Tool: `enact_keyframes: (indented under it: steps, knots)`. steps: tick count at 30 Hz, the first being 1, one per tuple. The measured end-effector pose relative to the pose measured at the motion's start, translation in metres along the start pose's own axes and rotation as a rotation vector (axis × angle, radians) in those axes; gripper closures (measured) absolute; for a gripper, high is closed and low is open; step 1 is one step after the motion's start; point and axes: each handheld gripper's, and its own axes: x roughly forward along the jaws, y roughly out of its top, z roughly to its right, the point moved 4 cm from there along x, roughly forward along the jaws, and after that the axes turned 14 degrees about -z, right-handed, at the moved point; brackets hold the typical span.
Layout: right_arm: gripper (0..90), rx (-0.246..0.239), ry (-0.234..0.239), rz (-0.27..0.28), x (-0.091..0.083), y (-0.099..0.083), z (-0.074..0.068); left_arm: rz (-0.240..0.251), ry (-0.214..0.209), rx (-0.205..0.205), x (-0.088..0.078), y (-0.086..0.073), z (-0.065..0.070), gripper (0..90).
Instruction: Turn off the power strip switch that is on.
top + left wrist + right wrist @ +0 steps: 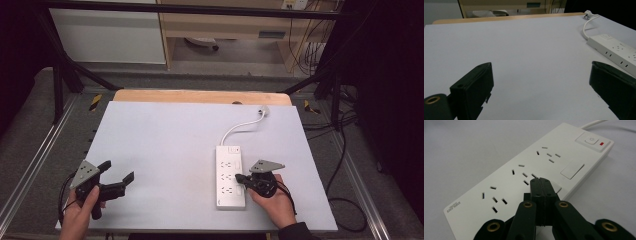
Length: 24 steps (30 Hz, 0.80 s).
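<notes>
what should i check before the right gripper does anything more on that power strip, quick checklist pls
1. Right gripper jaws shut: ok, pressed together with nothing between them.
2. Tip over the power strip: ok, it sits above the strip's middle, near the edge with the flat panels; whether it touches, cannot tell.
3. Switch end unobstructed: ok, button and red mark beside it are in plain sight.
4. Sockets free of plugs: ok, all three groups of slots are bare.
5. Cord slack and plug lying loose on the table: ok, it curves off to the far edge.
6. Left gripper out of the way: ok, jaws open, well apart from the strip.
</notes>
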Motion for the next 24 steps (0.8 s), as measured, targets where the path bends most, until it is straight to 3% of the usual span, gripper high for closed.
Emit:
enact_keyframes:
  steps: [16,24]
  knots:
    - [90.0,-0.010,-0.015,0.005,0.0003,0.0015,0.0001,0.001,0.001,0.005,-0.0002,0.0001,-0.0001,5.5]
    - [90.0,-0.012,-0.020,0.043,-0.0034,0.0039,0.0000,0.000,0.000,0.004,-0.0003,0.0000,0.0004,5.6]
